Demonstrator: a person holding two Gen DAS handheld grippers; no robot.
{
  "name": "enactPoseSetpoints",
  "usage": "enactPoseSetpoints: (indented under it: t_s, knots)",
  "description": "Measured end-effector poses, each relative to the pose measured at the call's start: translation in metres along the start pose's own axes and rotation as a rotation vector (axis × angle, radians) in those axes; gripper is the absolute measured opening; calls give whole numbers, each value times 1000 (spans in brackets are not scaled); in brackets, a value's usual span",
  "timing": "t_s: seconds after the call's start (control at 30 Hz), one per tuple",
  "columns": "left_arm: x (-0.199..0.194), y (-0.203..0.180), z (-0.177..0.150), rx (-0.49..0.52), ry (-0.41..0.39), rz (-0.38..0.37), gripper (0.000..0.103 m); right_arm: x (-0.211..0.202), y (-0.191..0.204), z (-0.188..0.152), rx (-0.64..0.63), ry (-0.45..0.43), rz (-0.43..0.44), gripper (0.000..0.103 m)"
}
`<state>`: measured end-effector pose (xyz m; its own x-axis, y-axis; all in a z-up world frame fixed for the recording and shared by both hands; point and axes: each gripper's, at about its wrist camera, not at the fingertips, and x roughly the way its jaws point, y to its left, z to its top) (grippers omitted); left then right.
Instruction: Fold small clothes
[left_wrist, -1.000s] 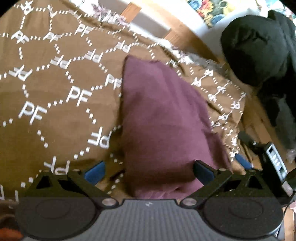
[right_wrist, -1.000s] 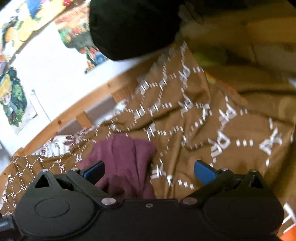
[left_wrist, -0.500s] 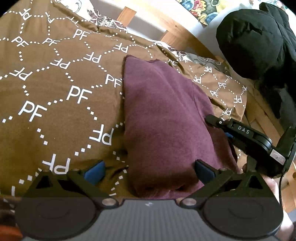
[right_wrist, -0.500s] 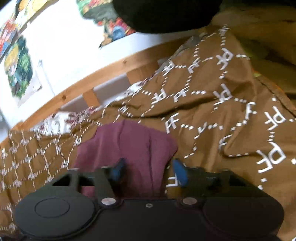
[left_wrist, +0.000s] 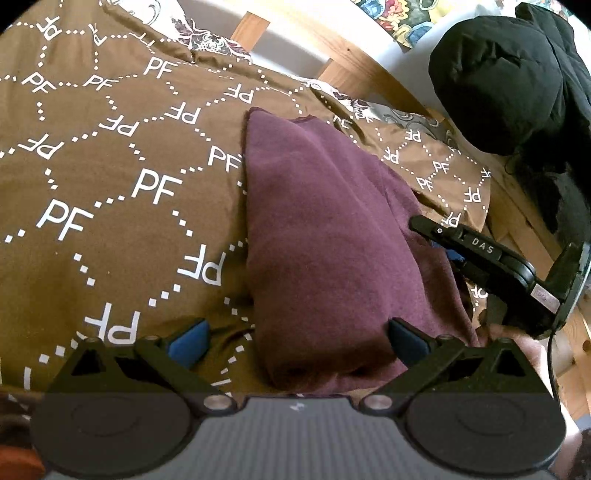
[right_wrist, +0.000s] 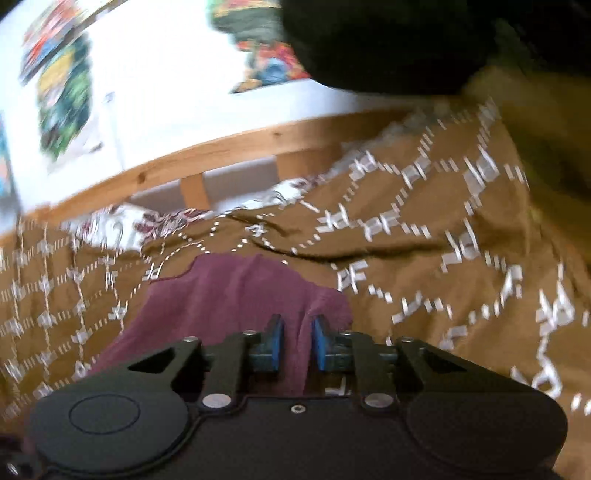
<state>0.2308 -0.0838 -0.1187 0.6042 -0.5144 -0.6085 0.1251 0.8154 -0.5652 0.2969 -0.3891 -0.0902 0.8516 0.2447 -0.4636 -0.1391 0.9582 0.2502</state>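
A maroon garment (left_wrist: 325, 229), folded lengthwise, lies on a brown bedspread (left_wrist: 110, 184) printed with white "PF" letters. My left gripper (left_wrist: 295, 347) stands open over the garment's near end, with one blue pad on each side and neither touching the cloth. At the garment's right edge is my right gripper (left_wrist: 432, 240), held by a hand. In the right wrist view the right gripper (right_wrist: 297, 339) is closing its jaws, and the blue pads pinch a raised fold of the maroon garment (right_wrist: 229, 291).
A black coat (left_wrist: 498, 81) is bunched at the far right of the bed. A wooden bed rail (right_wrist: 240, 147) runs behind the bedspread (right_wrist: 424, 295), with a white wall and colourful posters (right_wrist: 62, 92) above it. A patterned sheet shows at the bedspread's far edge.
My right gripper came in from the right to the garment's edge, and its jaws went from wide apart to narrow around a fold. The left gripper has stayed in place, open.
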Motion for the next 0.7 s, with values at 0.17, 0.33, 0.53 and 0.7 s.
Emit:
enactPoseSetpoints:
  t_s: [0.17, 0.33, 0.53, 0.7]
  knots:
    - [0, 1, 5, -28, 3, -48, 102, 10, -21, -2, 178, 0, 104, 72]
    - [1, -2, 7, -16, 6, -108, 102, 31, -32, 6, 202, 1, 142, 81]
    - [9, -6, 4, 25, 32, -66, 102, 59, -23, 17, 125, 22, 160, 84]
    - [8, -4, 9, 8, 53, -85, 99, 74, -7, 13, 50, 60, 141, 75]
